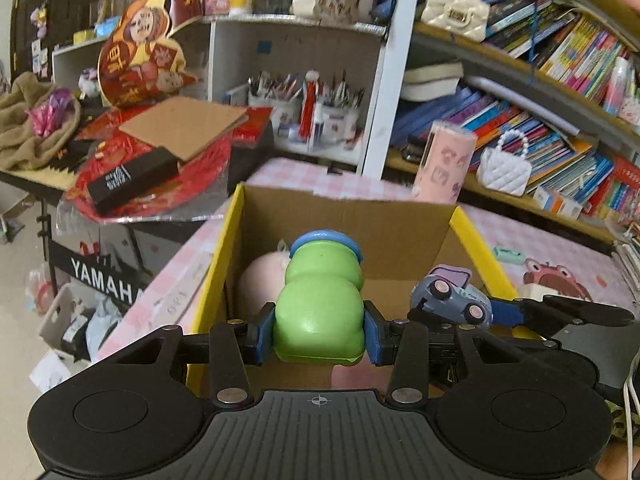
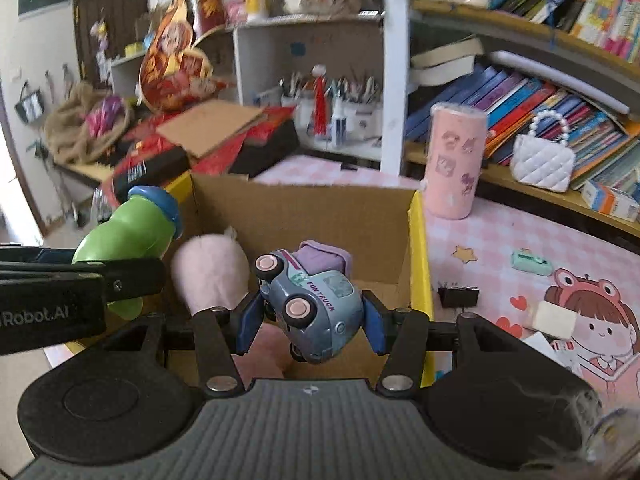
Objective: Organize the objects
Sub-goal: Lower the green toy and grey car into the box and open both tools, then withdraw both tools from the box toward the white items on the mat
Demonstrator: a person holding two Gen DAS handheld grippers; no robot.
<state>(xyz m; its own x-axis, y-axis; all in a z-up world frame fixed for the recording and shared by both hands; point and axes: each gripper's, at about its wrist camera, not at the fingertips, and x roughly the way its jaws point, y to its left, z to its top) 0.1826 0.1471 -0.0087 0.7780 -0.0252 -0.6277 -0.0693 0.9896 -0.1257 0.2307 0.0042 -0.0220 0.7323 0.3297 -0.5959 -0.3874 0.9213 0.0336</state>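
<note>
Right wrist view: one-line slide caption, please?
Right claw grips a blue-grey toy truck above an open cardboard box.

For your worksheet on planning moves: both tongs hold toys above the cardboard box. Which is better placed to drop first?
Probably the right tongs: their blue toy truck hangs over bare floor of the cardboard box; the left's green plastic figure sits above a pink plush.

Left gripper (image 1: 319, 326): my claw is matte black, with two round discs flanking a ribbed grey centre plate marked by a small crosshair.
Fingers (image 1: 262, 330): blue pads on black linkage arms, silver rivets at the pivots.
Right gripper (image 2: 311, 322): my same black build, with a ribbed plate, blue pads and silver rivets.
Marking: white "Robot.AI" lettering on my left gripper's side, seen from the right wrist.
</note>
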